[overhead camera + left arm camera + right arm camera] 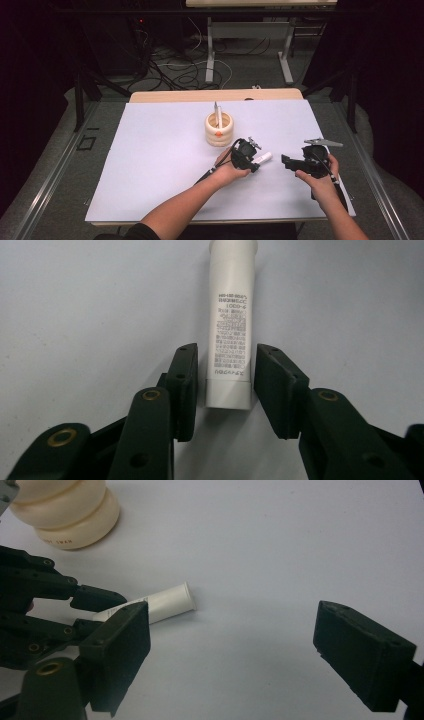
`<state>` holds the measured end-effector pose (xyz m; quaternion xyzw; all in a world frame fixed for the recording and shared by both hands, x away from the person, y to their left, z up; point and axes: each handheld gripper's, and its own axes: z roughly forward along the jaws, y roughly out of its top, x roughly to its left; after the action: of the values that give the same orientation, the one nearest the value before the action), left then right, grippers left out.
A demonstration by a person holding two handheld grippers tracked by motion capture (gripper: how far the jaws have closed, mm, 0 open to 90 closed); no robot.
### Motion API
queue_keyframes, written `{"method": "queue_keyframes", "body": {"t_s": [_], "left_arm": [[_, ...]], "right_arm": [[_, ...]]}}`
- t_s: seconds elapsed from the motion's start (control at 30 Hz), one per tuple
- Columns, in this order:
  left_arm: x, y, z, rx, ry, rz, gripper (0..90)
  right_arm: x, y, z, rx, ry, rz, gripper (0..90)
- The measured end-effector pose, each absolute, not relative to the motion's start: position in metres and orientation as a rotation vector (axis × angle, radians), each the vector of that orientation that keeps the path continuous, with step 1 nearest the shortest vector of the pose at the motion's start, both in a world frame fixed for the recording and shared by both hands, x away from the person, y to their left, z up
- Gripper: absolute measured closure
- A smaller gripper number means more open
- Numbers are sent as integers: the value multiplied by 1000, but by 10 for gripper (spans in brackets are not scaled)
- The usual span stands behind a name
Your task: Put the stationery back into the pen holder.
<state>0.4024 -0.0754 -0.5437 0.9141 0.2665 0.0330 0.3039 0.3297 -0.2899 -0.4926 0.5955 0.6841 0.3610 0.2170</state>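
Tube lies flat mid-counter, between the left gripper jaws, which flank its end unclenched with slim gaps; right gripper jaws gape empty nearby, bare surface around, ribbed holder behind.

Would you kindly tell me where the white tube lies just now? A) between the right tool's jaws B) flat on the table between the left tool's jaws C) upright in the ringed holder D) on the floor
B: the tube lies flat on the table between the left tool's jaws.
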Motion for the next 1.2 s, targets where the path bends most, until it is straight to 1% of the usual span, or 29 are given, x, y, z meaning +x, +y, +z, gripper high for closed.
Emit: {"method": "queue_keyframes", "body": {"t_s": [0.37,0.47,0.93,1.2], "left_arm": [[399,-77,-544,2455,646,151,674],[398,-78,-544,2454,636,158,697],[400,-77,-544,2440,671,132,705],[402,-75,-543,2398,760,62,706]], "right_arm": [[330,-289,-493,1651,1900,1007,149],[330,-289,-493,1654,1902,1007,148],[330,-287,-494,1654,1902,1008,148],[330,-288,-494,1652,1902,1012,149]]}}
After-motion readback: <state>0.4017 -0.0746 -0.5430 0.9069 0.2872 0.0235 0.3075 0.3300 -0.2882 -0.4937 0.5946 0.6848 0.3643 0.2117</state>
